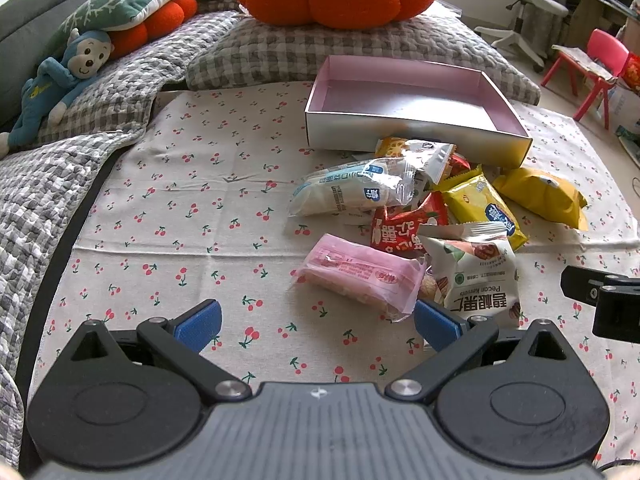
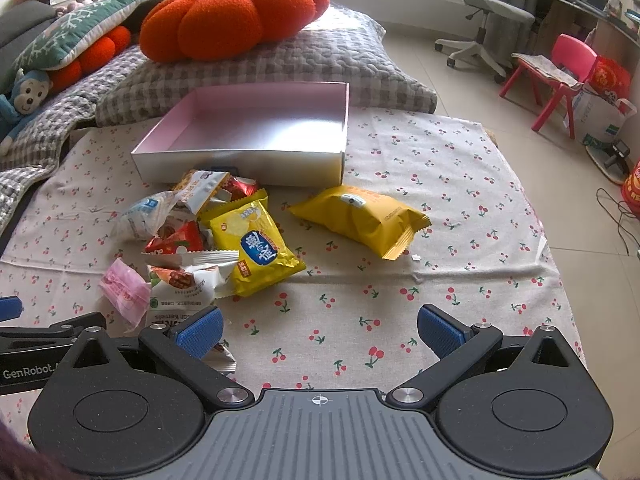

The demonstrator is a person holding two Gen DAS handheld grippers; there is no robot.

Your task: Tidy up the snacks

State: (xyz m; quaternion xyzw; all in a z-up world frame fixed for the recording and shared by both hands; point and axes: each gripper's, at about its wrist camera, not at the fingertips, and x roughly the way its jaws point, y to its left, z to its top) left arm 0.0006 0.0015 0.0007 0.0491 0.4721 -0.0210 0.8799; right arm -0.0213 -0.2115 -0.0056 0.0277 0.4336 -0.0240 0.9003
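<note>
Both views are lit by bright, soft daylight, and colours are shown clearly. A strong white glare is seen on the inner floor of the pink box [image 2: 256,128], and the same washed-out patch is seen in the left wrist view [image 1: 420,100]. Small reflections are noticed on the shiny snack wrappers [image 1: 352,188]. Only weak, short shadows are cast under the packets. Straight lines are bent by the fisheye lens towards the edges, and the corners are darkened. The centre is sharp; the far room in the upper right is slightly soft.
</note>
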